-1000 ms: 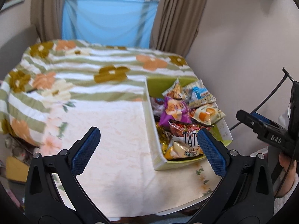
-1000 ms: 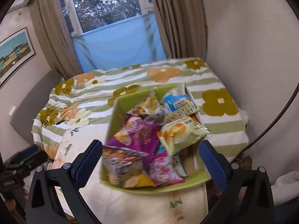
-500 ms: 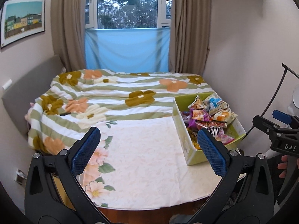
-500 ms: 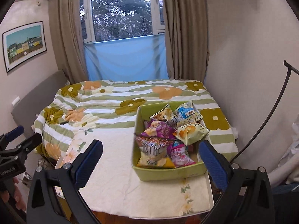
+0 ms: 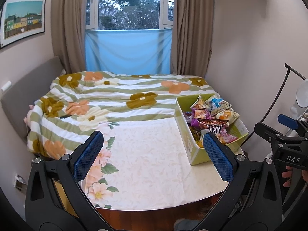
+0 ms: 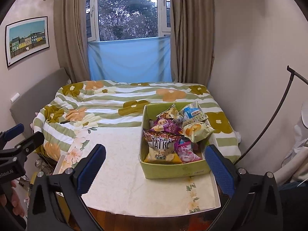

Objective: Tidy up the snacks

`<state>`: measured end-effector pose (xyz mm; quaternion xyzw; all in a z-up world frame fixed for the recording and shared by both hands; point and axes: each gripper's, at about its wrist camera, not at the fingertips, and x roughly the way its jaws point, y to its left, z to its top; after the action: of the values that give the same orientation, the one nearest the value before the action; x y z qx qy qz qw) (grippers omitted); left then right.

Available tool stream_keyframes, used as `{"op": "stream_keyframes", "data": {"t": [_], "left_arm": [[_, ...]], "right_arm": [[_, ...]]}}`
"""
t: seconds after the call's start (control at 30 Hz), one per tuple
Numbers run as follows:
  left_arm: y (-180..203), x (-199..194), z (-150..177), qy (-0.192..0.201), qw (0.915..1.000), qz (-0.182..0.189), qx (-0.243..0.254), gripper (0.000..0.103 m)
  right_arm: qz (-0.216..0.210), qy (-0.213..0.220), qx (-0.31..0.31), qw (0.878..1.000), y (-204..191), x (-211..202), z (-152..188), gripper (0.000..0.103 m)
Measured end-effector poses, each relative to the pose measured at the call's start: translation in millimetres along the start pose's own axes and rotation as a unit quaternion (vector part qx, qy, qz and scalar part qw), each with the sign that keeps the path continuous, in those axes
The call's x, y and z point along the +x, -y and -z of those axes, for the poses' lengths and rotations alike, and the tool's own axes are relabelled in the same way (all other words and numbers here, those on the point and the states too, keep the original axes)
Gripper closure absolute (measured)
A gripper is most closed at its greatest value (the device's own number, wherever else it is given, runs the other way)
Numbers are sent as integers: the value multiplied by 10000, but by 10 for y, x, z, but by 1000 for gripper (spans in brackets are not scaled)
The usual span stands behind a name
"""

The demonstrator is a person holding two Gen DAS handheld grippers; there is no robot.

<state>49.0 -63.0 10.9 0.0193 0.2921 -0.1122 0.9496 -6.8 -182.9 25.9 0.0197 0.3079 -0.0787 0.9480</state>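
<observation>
Snack packets (image 6: 169,132) are piled in a green cardboard box (image 6: 173,170) parked at the table's (image 6: 123,173) right edge, near the front corner. Both the left gripper (image 5: 153,154) and right gripper (image 6: 154,163) are held wide apart with nothing grabbed, well back from the box.

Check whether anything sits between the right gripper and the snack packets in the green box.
Nothing visible does. The right gripper is open above bare floral tablecloth, short of the green cardboard box. The box's near wall faces it, but the top is open and the black-and-yellow snack packet lies uncovered at the front.
</observation>
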Motion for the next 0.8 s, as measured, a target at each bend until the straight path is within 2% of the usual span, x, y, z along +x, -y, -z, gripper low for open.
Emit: {"op": "stream_keyframes", "data": {"t": [0.8], "left_arm": [[-6, -19, 12, -6, 10000, -43, -9, 0]], "right_arm": [[-32, -3, 23, 10000, -34, -1, -7, 1]]}}
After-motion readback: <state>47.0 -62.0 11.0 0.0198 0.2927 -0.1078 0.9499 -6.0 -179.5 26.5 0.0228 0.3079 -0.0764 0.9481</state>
